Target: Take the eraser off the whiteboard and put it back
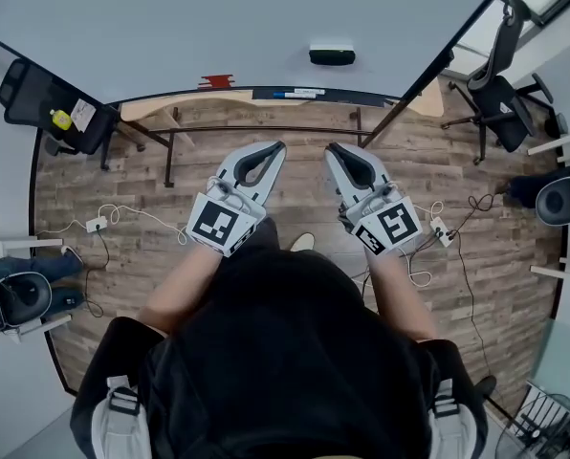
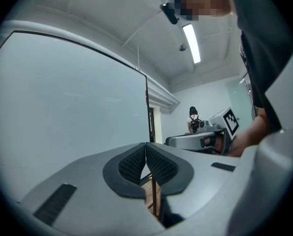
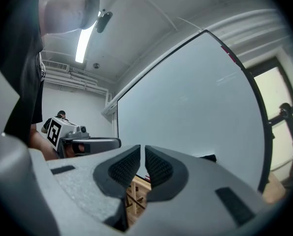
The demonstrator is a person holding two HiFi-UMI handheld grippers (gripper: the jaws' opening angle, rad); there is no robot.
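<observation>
Both tongs are empty and held level in front of the person's body, side by side, aimed at the whiteboard.

1. Left tongs (image 1: 277, 147): jaws together, pads meeting at the tips, nothing between them.
2. Right tongs (image 1: 333, 148): jaws all but closed, only a hairline slit between the pads, nothing between them.

Beyond the tips comes wooden floor (image 1: 295, 194), then the tray (image 1: 361, 97) along the lower edge of the whiteboard (image 1: 170, 27), with markers (image 1: 299, 93) lying in it. The eraser (image 1: 332, 54) sits on the board face above the tray, roughly in line with the right tongs and well apart from both.

Step in hand (judgement): the approach. The eraser has not yet been taken off the board.

Next move (judgement): bring the right tongs, the better placed of the two, up to the eraser. Open the jaws wider than the eraser body before contact. Set one pad on each side of it, close firmly, then pull straight away from the board. The eraser appears to cling to the board, so expect some resistance.
</observation>
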